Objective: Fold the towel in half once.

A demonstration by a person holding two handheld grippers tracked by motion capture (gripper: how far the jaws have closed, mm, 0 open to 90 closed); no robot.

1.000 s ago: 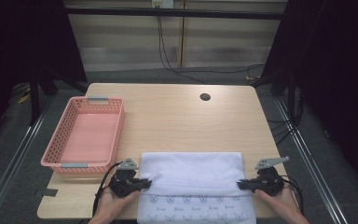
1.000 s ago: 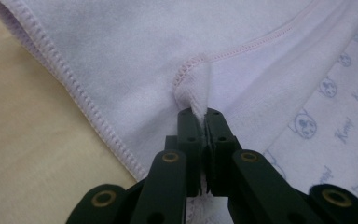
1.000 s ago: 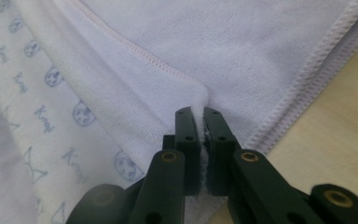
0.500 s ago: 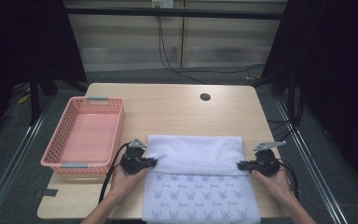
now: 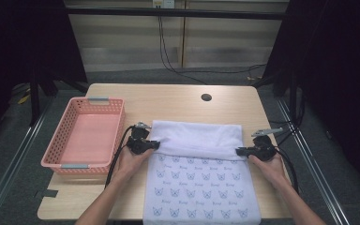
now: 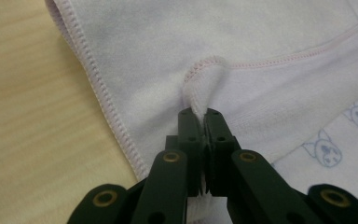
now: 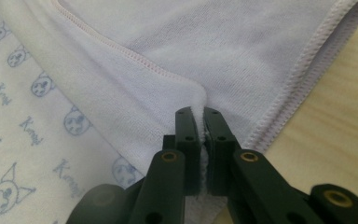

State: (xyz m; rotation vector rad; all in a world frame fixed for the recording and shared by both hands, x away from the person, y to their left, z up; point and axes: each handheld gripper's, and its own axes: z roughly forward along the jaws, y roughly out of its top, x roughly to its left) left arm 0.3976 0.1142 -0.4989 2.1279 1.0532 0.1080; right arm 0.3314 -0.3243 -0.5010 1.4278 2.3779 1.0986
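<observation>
Pinching the towel's [image 5: 201, 173] folded-over edge, the left gripper [image 5: 153, 145] and right gripper [image 5: 240, 151] have carried it farther up the table [image 5: 168, 101] than half a second ago, baring more cat print; the towel lies just beside the pink basket [image 5: 85, 135].

The towel [image 5: 199, 173] lies on the worktop [image 5: 178, 101] right in front of me, its near end hanging over the near edge. Its far part is folded back toward me, lying on the rest. My left gripper [image 5: 153, 145] sits at the fold's left edge, my right gripper [image 5: 239, 151] at its right edge, each set of jaws closed on the folded layer's corner. Left of my left gripper stands the basket [image 5: 65, 159], on the worktop's left side. Behind the towel, toward the far edge, there's a hole [image 5: 206, 97] in the worktop.
</observation>
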